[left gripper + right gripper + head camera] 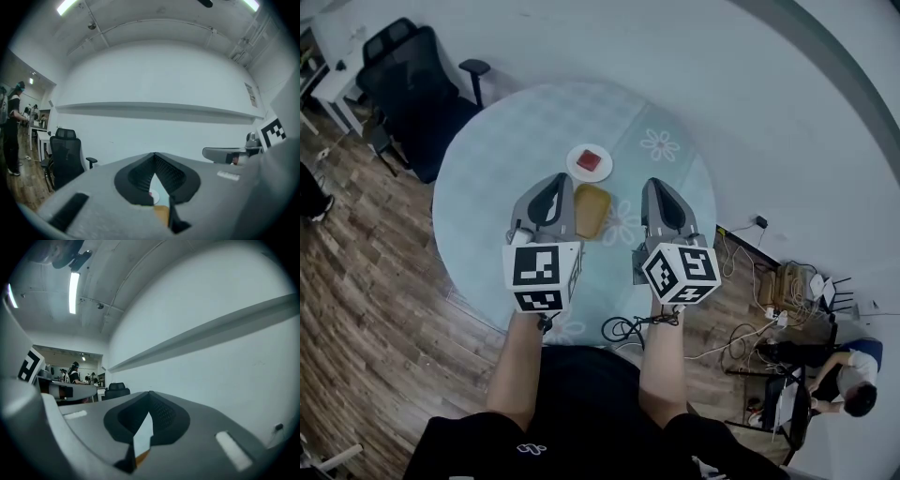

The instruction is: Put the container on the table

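**Container down, grippers clear.** The tan container (591,210) lies flat near the middle of the round table (487,169), on a pale flowered cloth. A white plate (589,161) sits just beyond it toward the far edge; whether the two touch cannot be told. The left gripper (554,178) and right gripper (657,184) hang level above the table, one on each side of the container and neither on it. Both pairs of jaws are pressed together at the tips with nothing between the pads. On that showing the task looks finished: the container rests on the table unheld, and little seems left but to draw the hands away.

Only the head view gives the layout. It shows the container, the red piece (590,160) on the plate, a black chair (412,84) off the table's far-left edge, and cables (741,342) on the floor past the right edge.

Only the gripper views show the jaws head-on, with the tips meeting above a narrow gap.
- **Left gripper view:** a sliver of plate and of container shows through the gap.
- **Right gripper view:** the gap shows only a pale strip and an orange-tan edge, probably the container.

These views also take in the white wall with its ledge, the ceiling lights and people standing at far desks.
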The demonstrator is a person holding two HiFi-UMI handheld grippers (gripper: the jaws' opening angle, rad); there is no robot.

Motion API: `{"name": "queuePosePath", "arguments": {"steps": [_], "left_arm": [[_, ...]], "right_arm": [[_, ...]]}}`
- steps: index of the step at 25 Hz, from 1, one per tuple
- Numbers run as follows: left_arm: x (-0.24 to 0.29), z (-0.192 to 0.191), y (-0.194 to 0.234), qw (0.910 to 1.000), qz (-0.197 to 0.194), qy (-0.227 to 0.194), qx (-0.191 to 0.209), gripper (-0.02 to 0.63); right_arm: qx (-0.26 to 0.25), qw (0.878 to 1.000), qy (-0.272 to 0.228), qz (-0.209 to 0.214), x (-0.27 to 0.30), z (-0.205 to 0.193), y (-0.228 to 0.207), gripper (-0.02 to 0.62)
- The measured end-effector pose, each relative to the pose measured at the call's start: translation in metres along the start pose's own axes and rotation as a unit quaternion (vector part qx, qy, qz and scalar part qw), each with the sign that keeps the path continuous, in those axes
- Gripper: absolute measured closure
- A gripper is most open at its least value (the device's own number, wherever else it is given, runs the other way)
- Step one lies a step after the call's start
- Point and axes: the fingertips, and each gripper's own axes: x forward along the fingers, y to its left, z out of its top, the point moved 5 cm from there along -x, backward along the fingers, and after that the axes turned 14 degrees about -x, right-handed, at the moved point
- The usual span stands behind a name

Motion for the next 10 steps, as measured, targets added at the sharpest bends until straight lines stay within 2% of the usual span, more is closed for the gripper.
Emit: {"name": "queuePosePath", "arguments": {"steps": [10], "left_arm": [[0.009, 0.001, -0.005, 1.0, -0.004, -0.001, 0.001, 0.604]], "right_arm": [[-0.023, 1.0, 0.001, 0.013, 0.005, 0.002, -0.003, 0.586]]}}
